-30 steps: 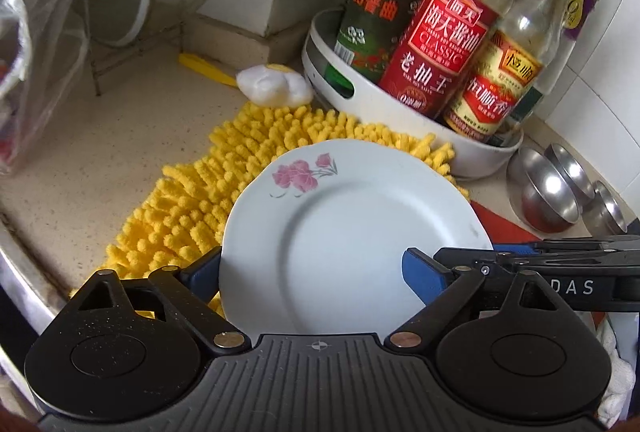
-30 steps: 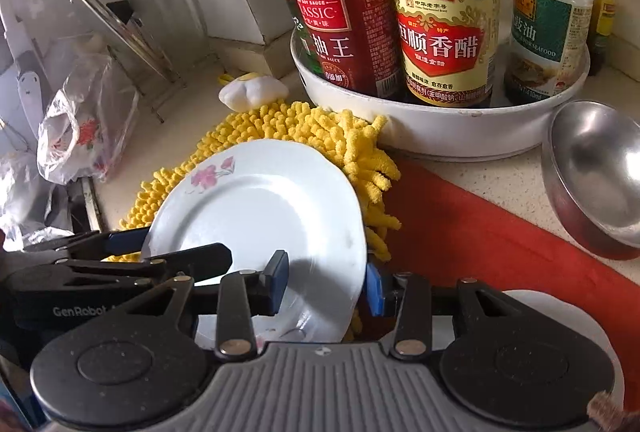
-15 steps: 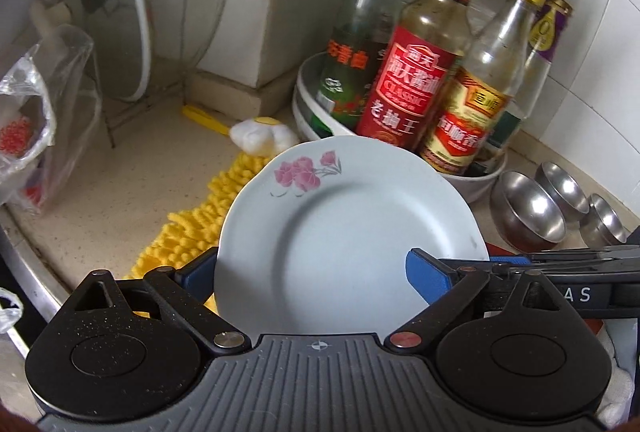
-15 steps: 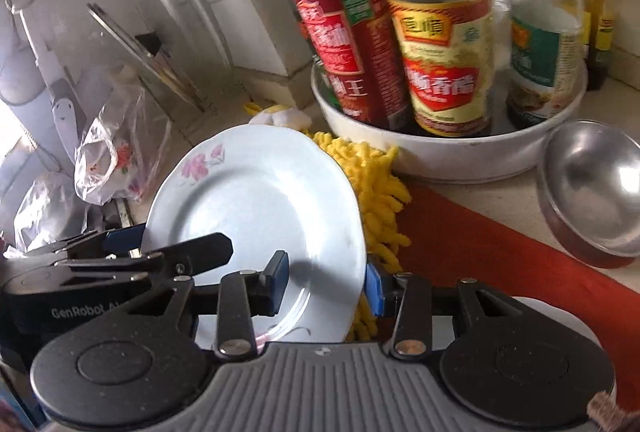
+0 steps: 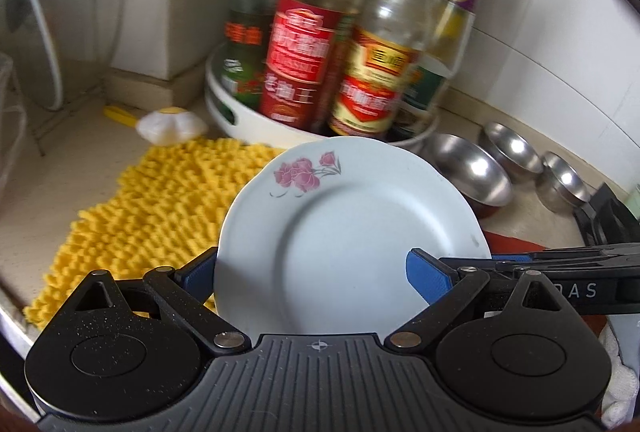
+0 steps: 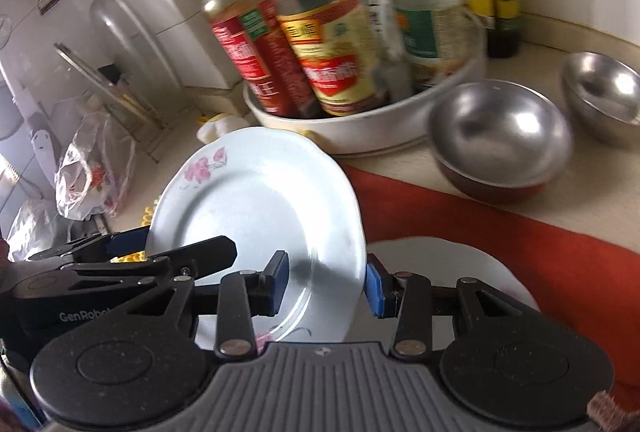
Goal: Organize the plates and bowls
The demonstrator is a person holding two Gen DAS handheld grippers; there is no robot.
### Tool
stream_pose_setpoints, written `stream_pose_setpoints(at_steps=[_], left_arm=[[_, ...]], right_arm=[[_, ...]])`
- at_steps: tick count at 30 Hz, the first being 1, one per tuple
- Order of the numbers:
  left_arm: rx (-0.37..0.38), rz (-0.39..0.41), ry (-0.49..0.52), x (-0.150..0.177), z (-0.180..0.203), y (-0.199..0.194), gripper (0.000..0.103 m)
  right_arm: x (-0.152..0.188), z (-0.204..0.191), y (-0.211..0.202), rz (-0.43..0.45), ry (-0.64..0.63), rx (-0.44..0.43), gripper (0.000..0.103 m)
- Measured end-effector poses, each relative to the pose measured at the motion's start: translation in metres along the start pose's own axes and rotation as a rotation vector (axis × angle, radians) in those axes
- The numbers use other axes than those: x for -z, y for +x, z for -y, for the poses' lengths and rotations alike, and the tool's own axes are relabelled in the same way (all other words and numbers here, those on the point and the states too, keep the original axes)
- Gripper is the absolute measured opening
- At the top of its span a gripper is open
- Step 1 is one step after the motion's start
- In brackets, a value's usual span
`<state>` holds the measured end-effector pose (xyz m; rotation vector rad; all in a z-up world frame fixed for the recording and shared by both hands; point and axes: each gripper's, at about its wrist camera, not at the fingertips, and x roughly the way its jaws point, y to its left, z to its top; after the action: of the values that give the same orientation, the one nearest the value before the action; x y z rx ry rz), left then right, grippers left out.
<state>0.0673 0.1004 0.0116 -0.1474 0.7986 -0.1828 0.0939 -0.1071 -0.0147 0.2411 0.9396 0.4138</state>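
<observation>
Plate (image 5: 344,232) white, pink flower print near rim, held tilted above the counter between both grippers. Left gripper (image 5: 310,272): blue pads wide apart, plate's lower edge sitting between them; whether the pads press it, cannot tell. Right gripper (image 6: 326,282): fingers straddle plate's right rim, one pad over the face, other behind the edge; looks like a grasp on the rim, though a slight gap shows at the outer pad. Yellow mat (image 5: 160,207) lies on counter to the left, below and behind plate. Second plate (image 6: 452,272) rests on red cloth (image 6: 480,224), just beneath the right gripper. Steel bowls (image 6: 500,135) stand on counter to the right, nearest one at cloth's edge. White tray (image 5: 248,119) behind holds sauce bottles (image 5: 300,55). Glass lid (image 6: 128,43) leans upright in rack at far left, crumpled bag (image 6: 92,167) near it.
</observation>
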Motion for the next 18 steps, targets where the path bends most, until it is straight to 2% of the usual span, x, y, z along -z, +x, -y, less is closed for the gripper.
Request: stream_pose_setpoints(at_steps=[18], left_arm=[[0.078, -0.037, 0.083, 0.023, 0.067, 0.004, 0.098]], right_arm=[[0.037, 0.05, -0.054, 0.021, 0.1, 0.082, 0.038]])
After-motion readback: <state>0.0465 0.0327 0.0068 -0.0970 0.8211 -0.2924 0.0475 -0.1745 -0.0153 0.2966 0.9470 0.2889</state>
